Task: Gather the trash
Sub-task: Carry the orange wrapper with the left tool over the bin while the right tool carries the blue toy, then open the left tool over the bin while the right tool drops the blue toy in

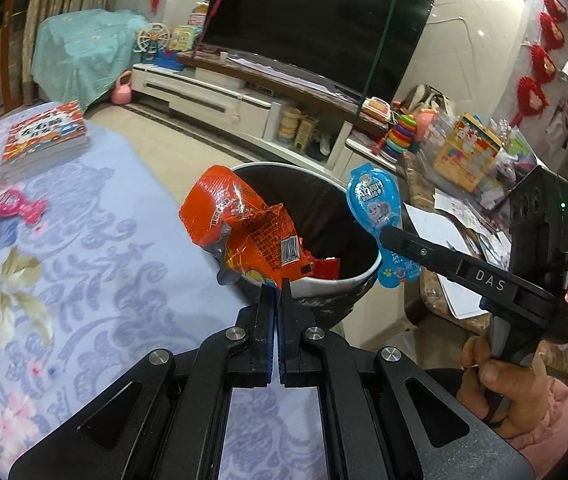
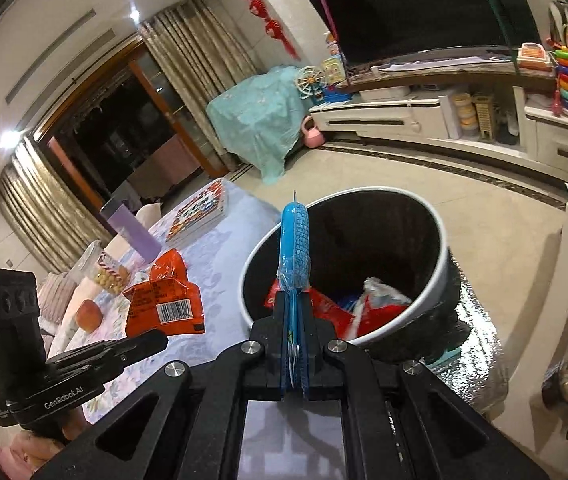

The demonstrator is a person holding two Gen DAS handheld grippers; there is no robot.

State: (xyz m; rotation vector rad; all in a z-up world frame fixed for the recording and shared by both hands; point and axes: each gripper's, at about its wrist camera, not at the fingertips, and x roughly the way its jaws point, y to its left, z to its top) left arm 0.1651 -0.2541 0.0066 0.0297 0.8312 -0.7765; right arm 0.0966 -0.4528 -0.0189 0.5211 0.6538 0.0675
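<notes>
The left tool is clenched on an orange wrapper held at the near rim of the trash bin. The right tool is clenched on a blue packet above the bin's opening, beside the floral-clothed surface.

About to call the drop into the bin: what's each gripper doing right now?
Left gripper: shut on the orange snack wrapper.
Right gripper: shut on the blue toy packet.
</notes>
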